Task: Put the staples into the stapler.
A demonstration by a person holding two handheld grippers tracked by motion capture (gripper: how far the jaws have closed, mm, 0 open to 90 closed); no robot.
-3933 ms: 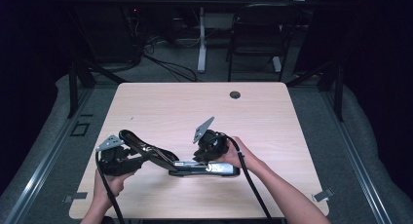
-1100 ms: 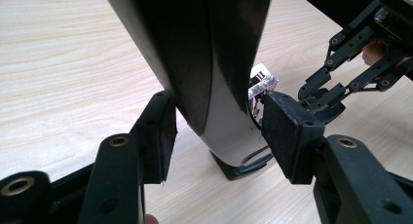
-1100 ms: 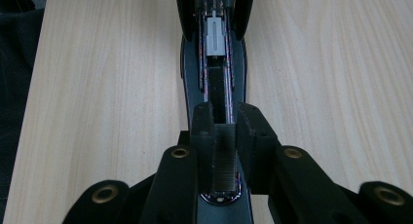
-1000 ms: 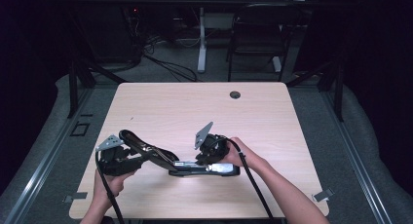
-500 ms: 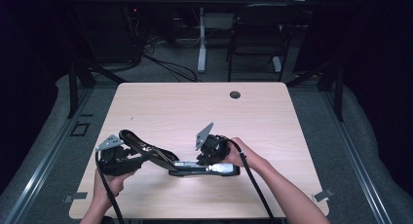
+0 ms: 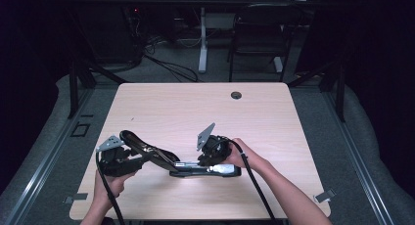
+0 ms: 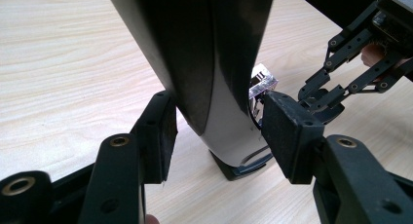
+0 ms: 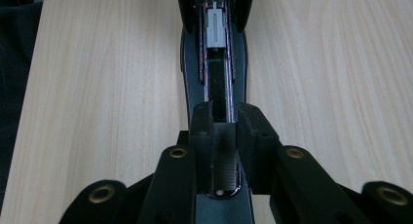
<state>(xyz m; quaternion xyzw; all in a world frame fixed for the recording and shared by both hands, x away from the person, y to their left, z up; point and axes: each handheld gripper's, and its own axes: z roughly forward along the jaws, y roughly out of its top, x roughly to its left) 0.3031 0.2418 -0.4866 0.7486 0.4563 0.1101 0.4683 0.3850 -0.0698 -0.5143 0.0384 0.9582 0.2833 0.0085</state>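
Looks like a staple reload in progress. Stapler (image 6: 205, 170) lying along the near edge of the table (image 6: 195, 102), roughly mid-width, base flat on the wood, with the lid (image 6: 147, 149) swung up and back toward the near-left corner.

Left gripper (image 7: 224, 129) clenched on that lid, a pad on each flank, propping it up off the base. Right gripper (image 8: 226, 131) pinched narrowly on a ridged staple strip (image 8: 225, 165), sitting right over the open channel, with the grey pusher (image 8: 215, 31) further down the rail.

To do this bit well:
- Hold the lid dead steady and high, no sagging back over the channel.
- Line the strip up square with the rail before dropping it, legs down, not cocked against either wall.
- Seat it flat, then let go gently so nothing pops out or tips sideways.
- Go easy on squeeze force, since staple strips probably snap if crushed.
- Pin the base down lightly while seating, otherwise likely to skate on the smooth wood.

Pose-wise: left hand coming in over the near edge toward the left corner, forearm near straight, gripper aimed rightward along the stapler. Right forearm reaching in diagonally from the near-right corner, gripper angled down and leftward onto the base, grey plate tipped upward.
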